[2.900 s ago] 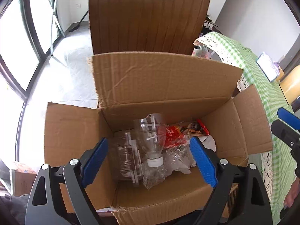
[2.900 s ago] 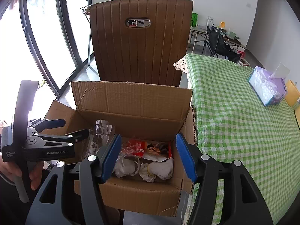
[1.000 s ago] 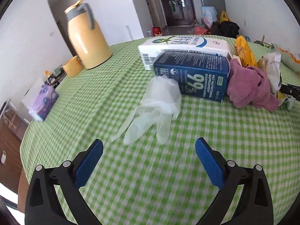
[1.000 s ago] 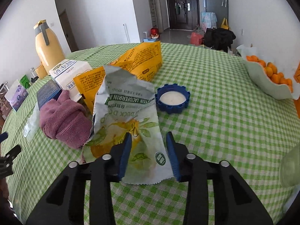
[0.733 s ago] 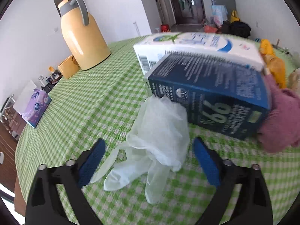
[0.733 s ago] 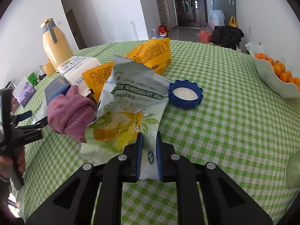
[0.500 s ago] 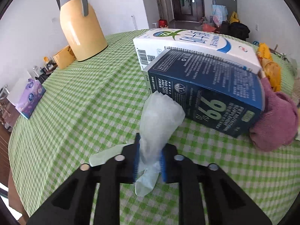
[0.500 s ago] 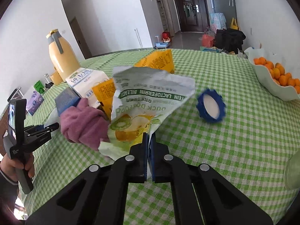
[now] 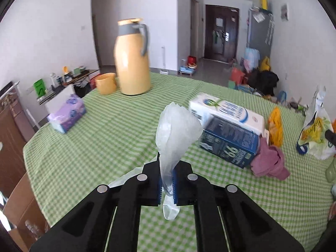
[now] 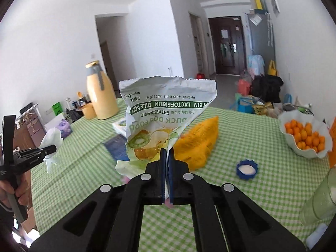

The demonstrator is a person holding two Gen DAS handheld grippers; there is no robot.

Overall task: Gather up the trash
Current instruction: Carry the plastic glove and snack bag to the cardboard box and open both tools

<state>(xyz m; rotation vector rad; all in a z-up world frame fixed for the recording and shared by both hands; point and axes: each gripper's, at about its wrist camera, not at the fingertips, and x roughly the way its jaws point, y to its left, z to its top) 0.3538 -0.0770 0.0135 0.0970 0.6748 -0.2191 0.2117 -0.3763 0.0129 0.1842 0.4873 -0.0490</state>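
Observation:
My left gripper is shut on a clear plastic glove and holds it up above the green checked tablecloth. It also shows in the right wrist view, with the glove hanging from it. My right gripper is shut on a white and green dog food bag, lifted off the table. The bag also shows at the right edge of the left wrist view.
On the table lie a dark blue carton, a white carton, a pink cloth, a yellow bag, a blue lid, a bowl of oranges, a yellow jug and a tissue pack.
Both grippers have closed, the left on the glove and the right on the bag, and both have lifted their loads off the table. Earlier both were over the cardboard box.

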